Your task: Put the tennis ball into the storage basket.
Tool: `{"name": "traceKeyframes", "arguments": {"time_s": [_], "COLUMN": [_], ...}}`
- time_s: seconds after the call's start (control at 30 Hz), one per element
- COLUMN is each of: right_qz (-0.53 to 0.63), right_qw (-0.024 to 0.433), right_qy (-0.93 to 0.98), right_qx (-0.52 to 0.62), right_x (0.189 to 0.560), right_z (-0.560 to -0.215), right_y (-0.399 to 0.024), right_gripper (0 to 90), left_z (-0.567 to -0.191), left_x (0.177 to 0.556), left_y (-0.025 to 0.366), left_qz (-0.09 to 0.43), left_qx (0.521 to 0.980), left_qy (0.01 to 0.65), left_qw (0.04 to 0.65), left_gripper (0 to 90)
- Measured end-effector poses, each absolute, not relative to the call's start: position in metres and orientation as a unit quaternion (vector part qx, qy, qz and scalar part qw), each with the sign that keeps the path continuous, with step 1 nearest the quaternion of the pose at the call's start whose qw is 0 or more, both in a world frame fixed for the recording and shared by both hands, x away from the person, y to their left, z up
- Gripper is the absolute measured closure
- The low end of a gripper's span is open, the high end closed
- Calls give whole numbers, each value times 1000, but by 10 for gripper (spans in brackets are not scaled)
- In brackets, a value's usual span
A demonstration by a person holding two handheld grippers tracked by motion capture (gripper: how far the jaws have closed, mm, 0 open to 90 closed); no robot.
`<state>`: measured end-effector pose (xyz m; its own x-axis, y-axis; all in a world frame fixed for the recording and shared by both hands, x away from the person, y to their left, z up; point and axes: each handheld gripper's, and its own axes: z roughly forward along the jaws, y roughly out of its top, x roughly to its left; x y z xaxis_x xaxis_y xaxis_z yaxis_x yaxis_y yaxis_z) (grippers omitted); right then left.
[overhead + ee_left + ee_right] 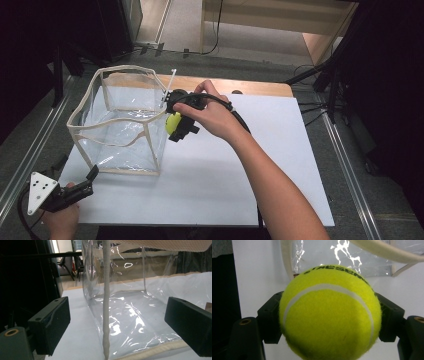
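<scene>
I see a white desk (225, 175) in a dark room. My right hand-held gripper (176, 125) squeezes the round tennis ball (328, 312) beside the clear bag (120, 120). My left hand-held gripper (90, 181) gapes wide.

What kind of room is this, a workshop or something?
Probably a lab or test bench: a white board on a metal-railed table, trailing cables on the floor, and a person working handheld grippers around a clear bag and a tennis ball.

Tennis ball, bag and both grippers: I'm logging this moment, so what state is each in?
Tennis ball: clamped between the right gripper's jaws, off the table.
Clear bag: upright, top open, nothing seen inside.
Right gripper: shut on the ball beside the bag.
Left gripper: open, at the bag's corner.
</scene>
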<state>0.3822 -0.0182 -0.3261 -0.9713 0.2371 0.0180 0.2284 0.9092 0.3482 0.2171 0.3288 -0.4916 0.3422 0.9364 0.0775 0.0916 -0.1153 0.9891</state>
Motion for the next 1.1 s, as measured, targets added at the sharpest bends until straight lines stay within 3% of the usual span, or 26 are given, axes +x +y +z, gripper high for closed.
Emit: {"name": "traceKeyframes", "arguments": {"time_s": [1.1], "right_qz": [171], "right_qw": [23], "right_qy": [980], "right_qx": [95], "right_x": [392], "right_z": [-279], "right_y": [-1], "right_gripper": [228], "left_z": [-492], "left_x": [217], "left_y": [329], "left_qz": [401], "left_qx": [628], "left_qy": [409], "left_qw": [526], "left_gripper": [68]}}
